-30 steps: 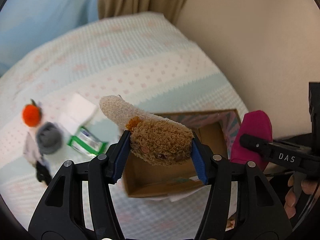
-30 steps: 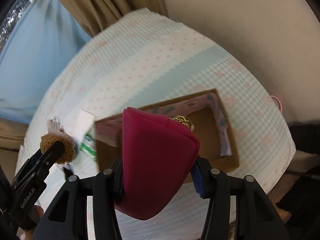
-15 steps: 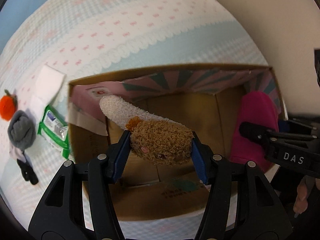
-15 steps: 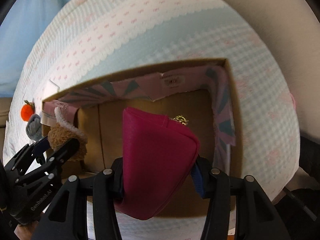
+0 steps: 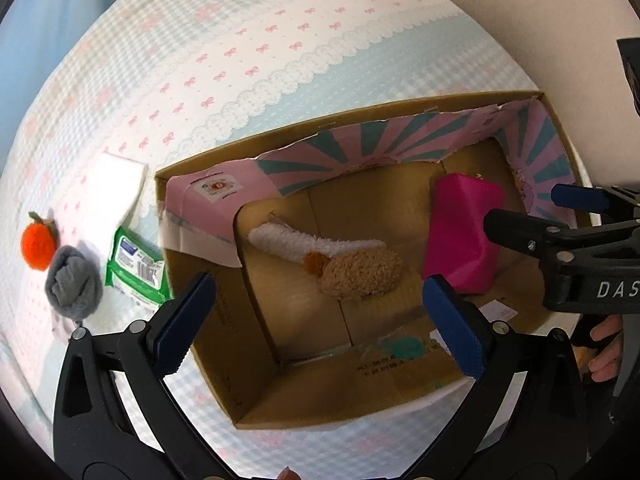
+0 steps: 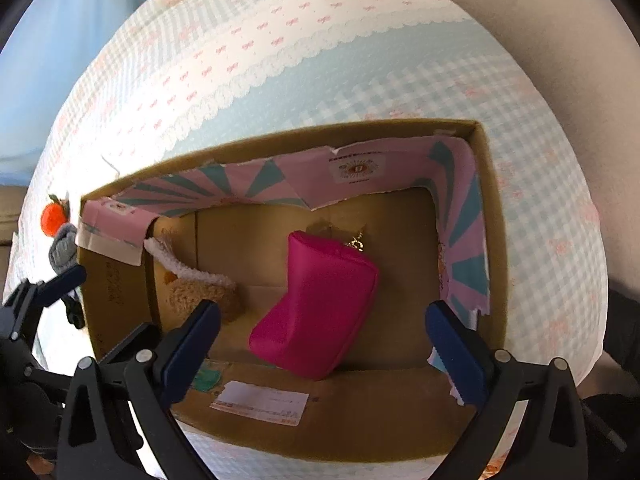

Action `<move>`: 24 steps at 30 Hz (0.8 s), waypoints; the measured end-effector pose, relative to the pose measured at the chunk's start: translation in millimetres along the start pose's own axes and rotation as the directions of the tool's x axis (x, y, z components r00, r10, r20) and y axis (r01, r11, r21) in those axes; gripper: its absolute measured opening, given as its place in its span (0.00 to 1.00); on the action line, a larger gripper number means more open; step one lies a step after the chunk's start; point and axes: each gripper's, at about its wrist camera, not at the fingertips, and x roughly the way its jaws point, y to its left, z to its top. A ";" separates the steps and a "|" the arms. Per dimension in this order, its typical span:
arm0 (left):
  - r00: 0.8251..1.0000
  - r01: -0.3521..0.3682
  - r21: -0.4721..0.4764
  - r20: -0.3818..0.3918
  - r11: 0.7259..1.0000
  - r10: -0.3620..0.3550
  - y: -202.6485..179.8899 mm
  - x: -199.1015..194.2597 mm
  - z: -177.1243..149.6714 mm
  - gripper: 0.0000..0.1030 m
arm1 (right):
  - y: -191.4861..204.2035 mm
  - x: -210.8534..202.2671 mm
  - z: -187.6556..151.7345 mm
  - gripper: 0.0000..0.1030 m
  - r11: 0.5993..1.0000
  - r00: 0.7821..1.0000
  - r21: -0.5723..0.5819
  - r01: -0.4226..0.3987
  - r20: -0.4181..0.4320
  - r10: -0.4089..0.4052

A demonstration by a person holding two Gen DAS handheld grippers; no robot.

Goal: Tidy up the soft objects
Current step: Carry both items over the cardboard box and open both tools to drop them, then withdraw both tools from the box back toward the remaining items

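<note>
An open cardboard box [image 5: 256,360] with pink and teal lining lies on the bed. A brown and white plush toy [image 5: 360,272] rests loose on the box floor. My left gripper [image 5: 320,312] hangs above it with jaws opening wide, and its pads do not touch the toy. To the right, a pink zip pouch [image 6: 324,300] lies on the box floor [image 6: 400,240]. My right gripper [image 6: 323,320] is above the pouch, jaws opening and clear of it. The plush toy [image 6: 200,288] shows at the box's left end in the right wrist view.
Left of the box on the bedcover [image 5: 240,60] lie a green wipes pack [image 5: 134,266], a white folded cloth [image 5: 116,184], a grey rolled sock [image 5: 72,284] and an orange knitted fruit [image 5: 37,242]. A beige wall runs along the right. A hand [image 5: 604,344] holds the right gripper.
Both grippers sank toward the box and then opened. The plush toy dropped from the left jaws and the pink pouch from the right jaws onto the box floor.
</note>
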 end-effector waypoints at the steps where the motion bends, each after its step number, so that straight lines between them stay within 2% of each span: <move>1: 1.000 0.006 -0.006 0.003 1.000 -0.006 1.7 -4.7 0.1 1.00 | 1.4 -4.2 -1.2 0.99 1.000 1.000 0.000 0.004 0.006 -0.004; 5: 0.999 0.024 -0.012 0.042 1.000 -0.023 5.9 -28.1 -4.9 1.00 | 5.5 -27.7 -4.2 0.99 1.000 0.999 0.003 0.019 0.039 -0.019; 10: 0.993 0.027 -0.014 0.115 1.000 -0.025 11.6 -72.3 -17.6 1.00 | 18.3 -67.2 -17.1 0.99 0.999 0.992 0.027 0.018 0.123 -0.021; 15: 0.982 0.047 -0.033 0.183 0.998 -0.040 26.3 -123.2 -34.4 1.00 | 43.0 -120.9 -42.1 0.99 0.999 0.970 0.022 0.030 0.241 -0.034; 20: 0.953 0.029 -0.044 0.302 0.999 -0.014 48.5 -186.7 -61.3 1.00 | 74.4 -166.0 -69.8 0.99 0.996 0.938 -0.003 0.085 0.337 -0.079; 24: 0.904 0.002 -0.067 0.426 0.998 0.027 73.8 -241.4 -93.3 1.00 | 105.2 -200.0 -100.0 0.99 0.995 0.904 -0.004 0.102 0.417 -0.091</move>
